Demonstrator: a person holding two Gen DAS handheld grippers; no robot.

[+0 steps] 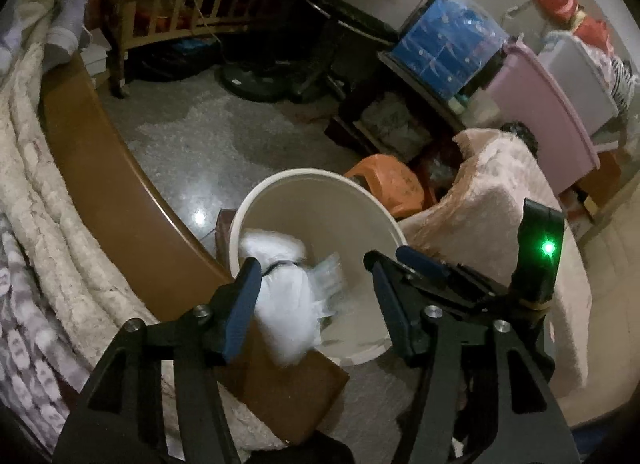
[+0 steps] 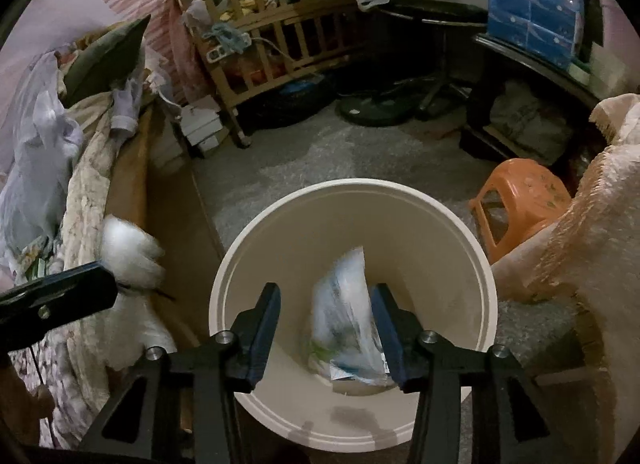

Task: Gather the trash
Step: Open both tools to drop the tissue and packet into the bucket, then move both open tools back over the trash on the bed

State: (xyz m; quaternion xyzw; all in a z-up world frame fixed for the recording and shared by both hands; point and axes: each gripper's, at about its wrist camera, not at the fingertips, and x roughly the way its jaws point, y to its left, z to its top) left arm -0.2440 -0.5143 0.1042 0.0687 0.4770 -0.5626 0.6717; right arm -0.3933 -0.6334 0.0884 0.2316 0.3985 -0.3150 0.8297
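Clearly, in the left wrist view, the left gripper (image 1: 312, 284) hangs over a cream round trash bin (image 1: 280, 179) that stands on the speckled grey floor (image 1: 192, 143). Its blue-padded fingers (image 1: 240, 304) stand apart, and a blurred white fluffy wad (image 1: 288, 304) with a dark band around it sits just beside the left-hand pad; whether the pad touches it cannot be told. A blurred clear plastic wrapper (image 1: 330, 276) shows just beyond the wad, inside the bin. The right gripper (image 1: 424, 268) reaches in from the right edge, a green light (image 1: 548, 250) glowing on its body. An orange plastic stool (image 1: 390, 183) stands behind the bin, a pink fleece blanket (image 1: 500, 223) drapes to the right, and a blue plastic-wrapped pack (image 1: 448, 43) sits on a dark shelf. No writing is legible.

Next, in the right wrist view, the right gripper (image 2: 325, 304) points down into the same trash bin (image 2: 480, 248). Its fingers (image 2: 266, 328) are parted, and the printed plastic wrapper (image 2: 352, 328), white with blue and green marks, lies blurred against the right-hand pad, apparently loose. Its print is too smeared to read. The white wad (image 2: 128, 248) appears at the left by the other gripper's tip, outside the bin rim as this view shows it. A wooden crib (image 2: 280, 31) stands at the back.
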